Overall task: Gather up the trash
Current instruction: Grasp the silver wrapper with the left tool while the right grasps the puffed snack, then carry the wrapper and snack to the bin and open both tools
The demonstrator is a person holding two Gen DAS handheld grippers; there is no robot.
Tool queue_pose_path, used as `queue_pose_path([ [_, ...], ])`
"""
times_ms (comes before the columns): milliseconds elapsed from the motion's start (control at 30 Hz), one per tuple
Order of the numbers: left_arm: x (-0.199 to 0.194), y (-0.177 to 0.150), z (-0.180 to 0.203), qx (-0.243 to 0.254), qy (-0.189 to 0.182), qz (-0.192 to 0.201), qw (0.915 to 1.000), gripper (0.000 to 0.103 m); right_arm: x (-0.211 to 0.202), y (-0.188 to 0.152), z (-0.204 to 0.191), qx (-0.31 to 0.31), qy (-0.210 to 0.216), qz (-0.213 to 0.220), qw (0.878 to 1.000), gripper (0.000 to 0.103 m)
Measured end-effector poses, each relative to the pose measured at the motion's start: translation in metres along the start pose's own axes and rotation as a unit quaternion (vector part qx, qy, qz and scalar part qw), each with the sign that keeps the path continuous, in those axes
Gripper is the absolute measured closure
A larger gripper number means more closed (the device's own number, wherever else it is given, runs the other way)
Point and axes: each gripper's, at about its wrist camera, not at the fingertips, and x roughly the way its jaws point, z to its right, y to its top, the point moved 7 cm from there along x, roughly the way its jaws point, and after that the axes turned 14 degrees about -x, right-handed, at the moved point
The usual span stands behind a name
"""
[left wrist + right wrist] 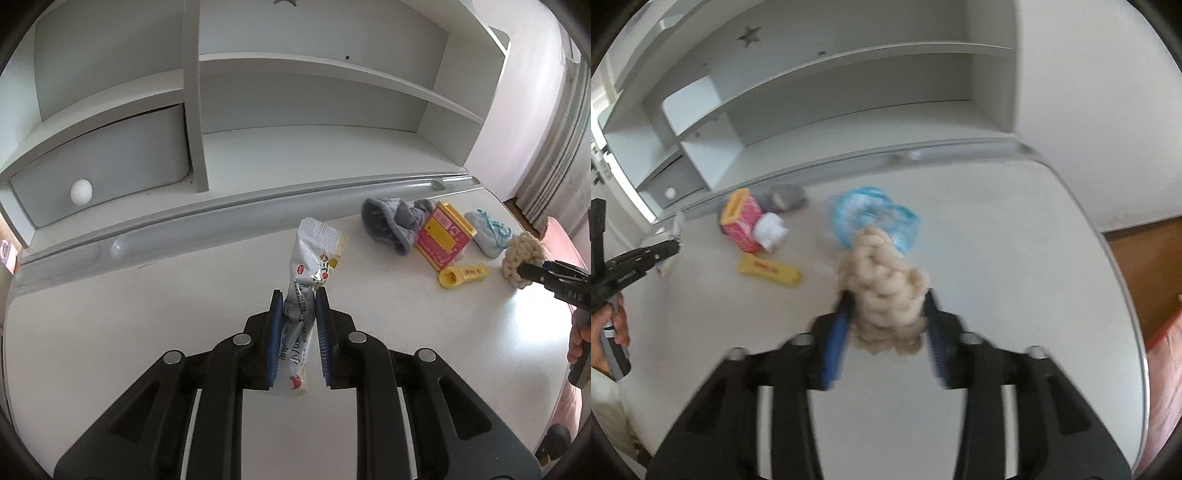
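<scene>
The left gripper (298, 295) pinches a silver snack wrapper (310, 280) btw its blue pads (275, 332); the wrapper stands up above the white desk (147, 314). The right gripper (888, 299) is pressed on a beige knitted ball (886, 291), lifted over the desk, picture blurred w/ motion. Behind the ball lies a light blue plastic bag (875, 218). Left of the bag is a yellow tube (770, 271), and farther a pink-yellow box (742, 218) w/ a white crumpled paper (772, 230) touching it. Beyond the box is a grey cloth thing (786, 197), near the shelf unit (849, 92) at the desk's back edge.
</scene>
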Motion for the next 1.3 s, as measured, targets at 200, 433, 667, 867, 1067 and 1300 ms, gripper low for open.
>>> queue_pose_path([
  [200, -0.004, -0.002, 0.011, 0.007, -0.005, 0.0, 1.0, 0.086, 0.001, -0.001, -0.006, -0.013, 0.004, 0.011, 1.0, 0.048],
  [433, -0.014, -0.007, 0.014, 0.009, 0.004, -0.002, 0.9999, 0.086, 0.006, 0.009, -0.014, -0.01, 0.037, 0.027, 0.999, 0.083],
  [667, -0.023, -0.008, 0.021, 0.017, 0.01, 0.002, 0.9998, 0.086, -0.023, 0.009, -0.013, -0.011, 0.036, 0.053, 0.998, 0.084],
  [867, -0.04, -0.014, 0.054, 0.045, -0.004, 0.01, 0.9989, 0.086, -0.025, -0.017, -0.004, 0.028, 0.07, 0.049, 0.996, 0.084],
  [1067, -0.068, -0.038, 0.167, 0.128, -0.097, 0.004, 0.9871, 0.086, -0.095, -0.043, 0.032, 0.079, 0.061, 0.117, 0.988, 0.084],
  [1300, -0.09, -0.138, 0.36, 0.304, -0.242, -0.043, 0.9204, 0.086, -0.193, -0.154, 0.135, 0.18, -0.057, 0.128, 0.974, 0.084],
])
